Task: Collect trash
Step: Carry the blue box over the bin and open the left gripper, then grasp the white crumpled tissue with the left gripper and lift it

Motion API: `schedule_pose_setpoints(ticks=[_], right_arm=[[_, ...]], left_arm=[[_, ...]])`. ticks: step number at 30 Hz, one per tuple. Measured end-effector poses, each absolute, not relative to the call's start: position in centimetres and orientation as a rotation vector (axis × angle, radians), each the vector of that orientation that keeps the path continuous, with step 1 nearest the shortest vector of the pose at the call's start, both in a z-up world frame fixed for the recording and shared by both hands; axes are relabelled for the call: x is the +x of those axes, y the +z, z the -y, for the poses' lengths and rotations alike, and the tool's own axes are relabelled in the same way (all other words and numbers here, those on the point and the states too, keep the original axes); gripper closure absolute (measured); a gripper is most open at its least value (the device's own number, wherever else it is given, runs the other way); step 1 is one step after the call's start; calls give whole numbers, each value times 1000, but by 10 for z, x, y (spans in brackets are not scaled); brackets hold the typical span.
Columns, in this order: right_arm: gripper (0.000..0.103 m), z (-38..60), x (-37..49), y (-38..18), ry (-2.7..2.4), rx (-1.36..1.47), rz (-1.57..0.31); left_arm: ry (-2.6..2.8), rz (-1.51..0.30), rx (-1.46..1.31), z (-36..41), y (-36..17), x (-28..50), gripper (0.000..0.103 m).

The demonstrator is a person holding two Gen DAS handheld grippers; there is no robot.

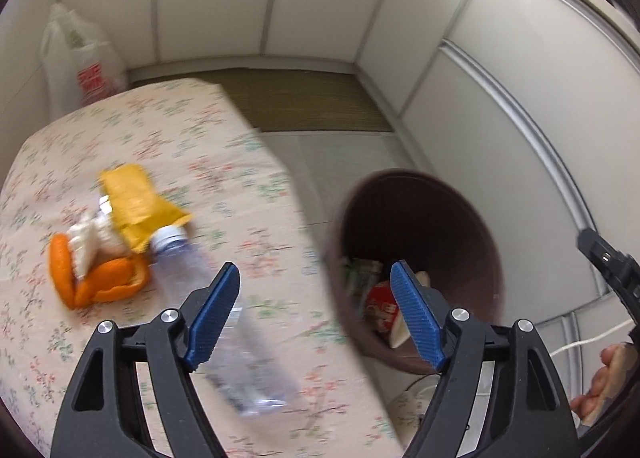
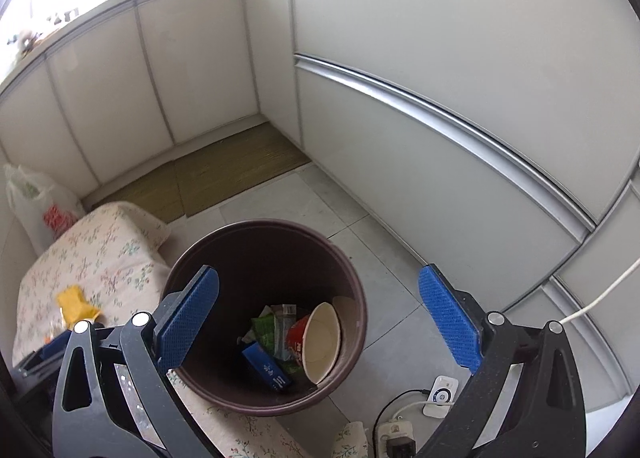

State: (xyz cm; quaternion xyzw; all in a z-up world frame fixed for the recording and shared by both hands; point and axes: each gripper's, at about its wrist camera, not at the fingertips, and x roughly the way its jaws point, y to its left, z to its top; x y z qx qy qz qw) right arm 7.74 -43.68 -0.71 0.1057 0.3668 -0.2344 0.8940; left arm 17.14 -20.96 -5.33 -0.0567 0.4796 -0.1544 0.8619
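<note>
Left gripper: left gripper (image 1: 316,278) fills the bottom of the left wrist view, its blue fingers (image 1: 214,314) spread wide and grasping nothing; no earlier view is given.
Bottle: clear plastic bottle (image 1: 224,322) lies blurred on the floral tablecloth (image 1: 168,130) at lower centre, partly behind the left finger, cap toward the other scraps; nothing presses on it.
Right gripper: right gripper (image 2: 320,314) spans the bottom of the right wrist view, fingers apart and empty, framing the bin's mouth.
Hand: a person's hand (image 1: 608,382) shows at the lower right edge of the left view, behind the other tool's black frame.
Trash left: orange peel (image 1: 100,278), crumpled white tissue (image 1: 92,242) and yellow wrapper (image 1: 136,206) sit bunched together at centre left of the left view, touching the bottle's cap end.
Bin: brown bin (image 2: 352,278) stands on the tiled floor just beside the table edge.
Trash done: paper cup (image 2: 320,342), green wrapper (image 2: 266,330) and blue packet (image 2: 266,370) already lie in the bin's bottom.
Progress: judged roughly halfway; four items remain on the table.
Far: white plastic bag (image 1: 80,62) stands in the upper left, against the pale cabinet panels.
</note>
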Motion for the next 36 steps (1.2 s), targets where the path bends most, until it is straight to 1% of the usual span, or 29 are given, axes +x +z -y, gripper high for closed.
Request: schedule_pose_setpoints(ticks=[7, 11, 14, 18, 21, 24, 26, 27, 28, 32, 36], right_arm=[[7, 390, 94, -16, -401, 108, -801], [7, 365, 101, -18, -370, 35, -806], [7, 352, 107, -20, -357, -8, -810], [7, 339, 114, -24, -340, -39, -822], [7, 331, 118, -27, -328, -58, -830], [7, 322, 121, -29, -317, -85, -831], [7, 318, 123, -31, -312, -101, -834], [7, 316, 123, -31, -309, -108, -836], [7, 314, 123, -31, -307, -113, -837], [7, 308, 126, -32, -291, -120, -841], [7, 300, 127, -33, -260, -114, -841]], left_arm=[[-79, -1045, -236, 98, -79, 196, 27], [3, -1056, -292, 49, -92, 207, 27], [-12, -1043, -254, 37, -98, 212, 27], [-23, -1033, -127, 48, -107, 219, 28], [-17, -1030, -21, 61, -117, 225, 37], [-23, -1045, 28, 68, -129, 233, 52], [-19, -1059, 29, 69, -135, 237, 71], [-18, -1068, 22, 68, -136, 238, 77], [-22, -1075, 12, 66, -138, 239, 86], [-55, -1063, 4, 61, -134, 231, 91], [-103, -1034, -95, 46, -116, 215, 92]])
